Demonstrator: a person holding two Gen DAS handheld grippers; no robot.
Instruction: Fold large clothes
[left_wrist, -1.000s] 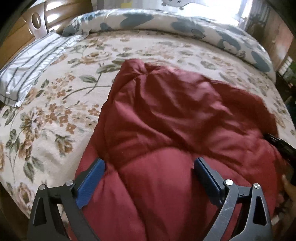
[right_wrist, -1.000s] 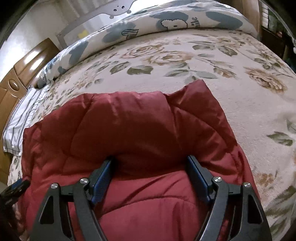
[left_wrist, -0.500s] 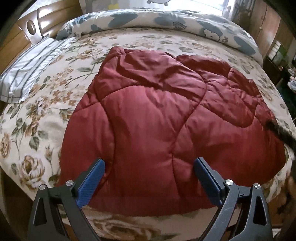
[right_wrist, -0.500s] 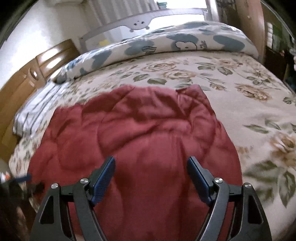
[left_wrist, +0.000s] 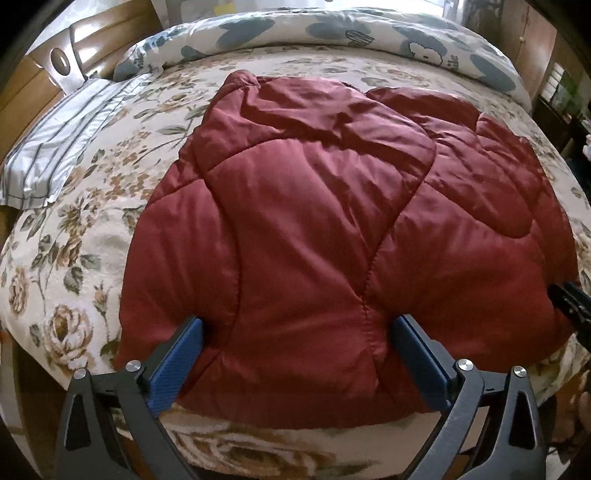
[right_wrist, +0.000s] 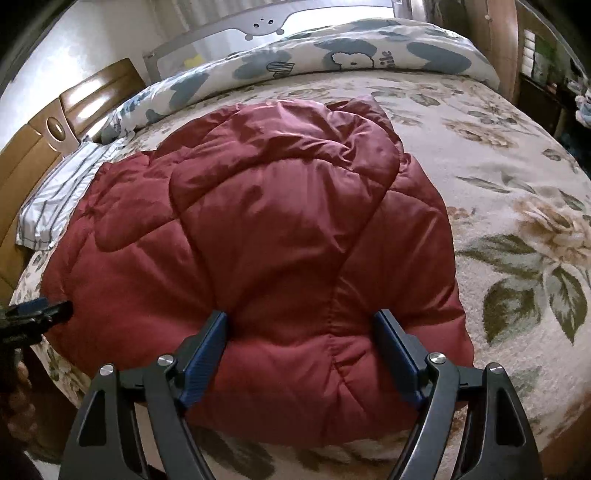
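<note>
A dark red quilted padded garment (left_wrist: 317, 221) lies folded and bulky on the flowered bed, near its front edge; it also shows in the right wrist view (right_wrist: 273, 236). My left gripper (left_wrist: 299, 339) is open, its blue pads wide apart over the garment's near left part, holding nothing. My right gripper (right_wrist: 303, 339) is open too, its pads spread over the garment's near right edge, holding nothing. Each gripper shows at the side of the other's view: the right one (left_wrist: 570, 304), the left one (right_wrist: 35, 312).
The flowered bedspread (left_wrist: 85, 236) covers the bed. A striped pillow (left_wrist: 62, 144) lies at the left by the wooden headboard (left_wrist: 59, 62). A blue-patterned duvet (left_wrist: 332, 33) lies rolled along the far side. Dark furniture (right_wrist: 543, 85) stands at the right.
Both grippers have pulled back and up from the garment toward the bed's front edge. The garment, bunched close under the jaws a second ago, now lies settled flat and in full view.
</note>
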